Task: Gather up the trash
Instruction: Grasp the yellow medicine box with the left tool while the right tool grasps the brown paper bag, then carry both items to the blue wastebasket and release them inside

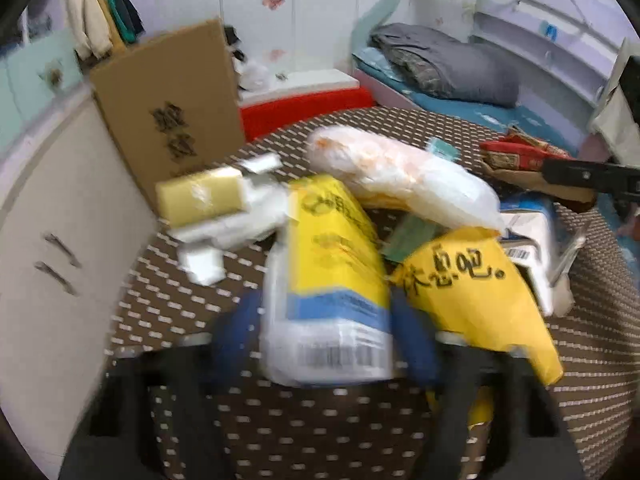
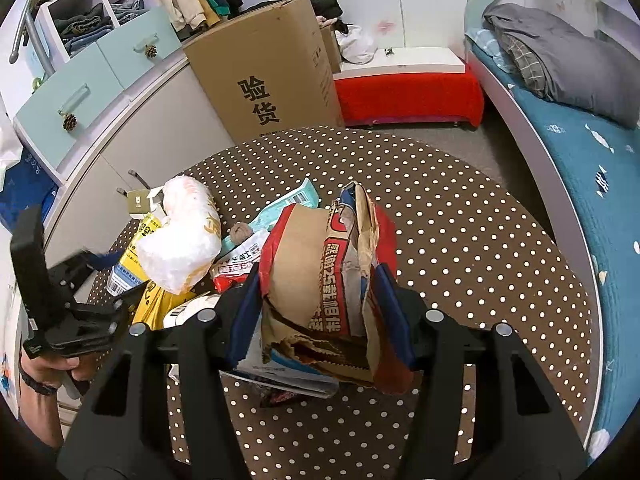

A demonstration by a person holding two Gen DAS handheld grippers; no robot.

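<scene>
A heap of trash lies on a brown dotted table [image 1: 168, 304]. In the left wrist view my left gripper [image 1: 326, 344] has its blue pads [image 1: 236, 340] against both sides of a yellow, white and blue packet [image 1: 328, 280] with a barcode; the picture is blurred. A white plastic bag [image 1: 400, 176] and a yellow bag [image 1: 476, 292] lie just behind. In the right wrist view my right gripper [image 2: 320, 320] is shut on a torn red and brown paper bag [image 2: 320, 272], held upright. The left gripper [image 2: 116, 280] appears at the left edge by the packet [image 2: 124, 272].
A tall cardboard box [image 2: 272, 76] stands behind the table [image 2: 460, 220], beside white cupboards [image 2: 160, 132]. A red bench [image 2: 408, 96] and a bed with blue sheet [image 2: 580, 148] lie to the right. A yellow sponge [image 1: 200, 196] and white scraps [image 1: 204, 264] rest at the heap's left.
</scene>
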